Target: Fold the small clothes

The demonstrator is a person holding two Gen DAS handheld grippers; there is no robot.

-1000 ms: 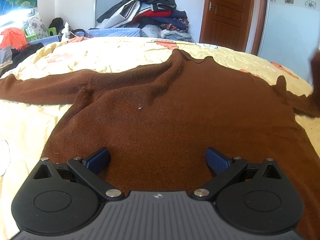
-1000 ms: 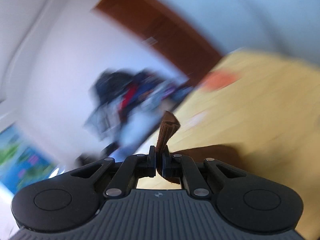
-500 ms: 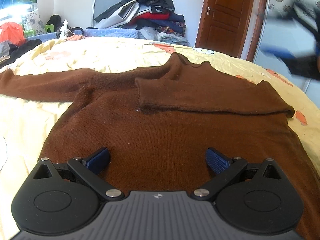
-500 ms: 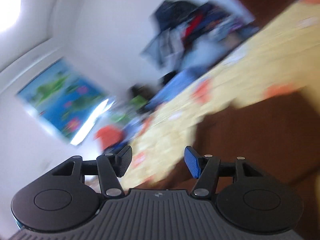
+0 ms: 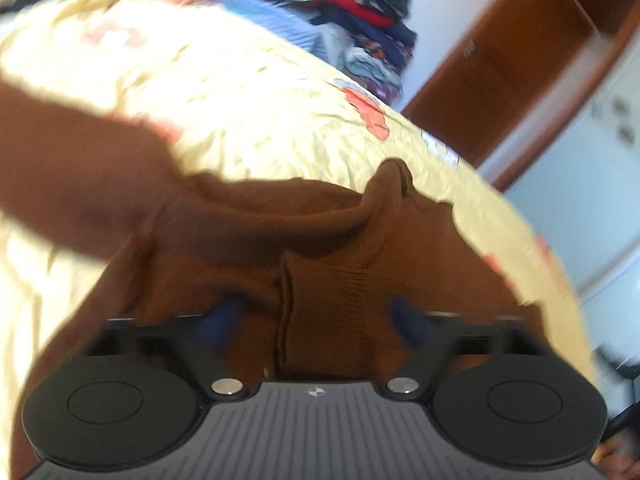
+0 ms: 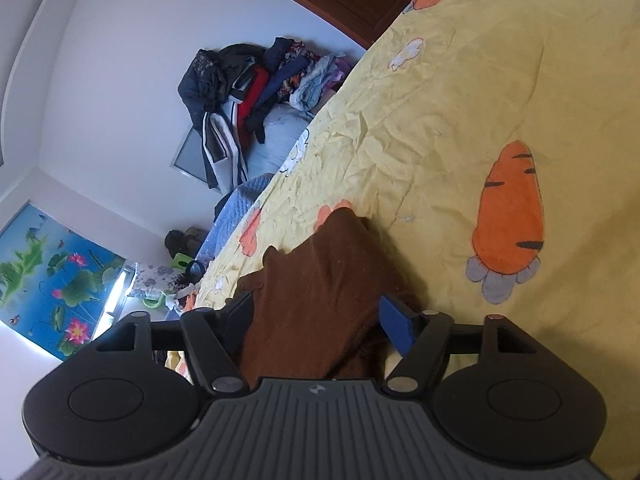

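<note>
A brown knit sweater (image 5: 248,232) lies on a yellow carrot-print bedsheet (image 5: 240,120). In the blurred left wrist view, one sleeve lies folded across the body, its ribbed cuff (image 5: 324,312) between the fingers of my open left gripper (image 5: 316,324). The other sleeve (image 5: 72,168) stretches out to the left. In the right wrist view, my right gripper (image 6: 316,320) is open, its fingers on either side of a folded part of the sweater (image 6: 320,280), close over it.
A heap of clothes (image 6: 248,88) is piled against the wall beyond the bed. A wooden door (image 5: 492,76) stands at the back right. A blue quilt (image 6: 240,200) and clutter lie off the far bed edge.
The left gripper has moved forward over the folded sleeve's cuff and tilted. The right gripper, open, has come down over the sweater at its side.
</note>
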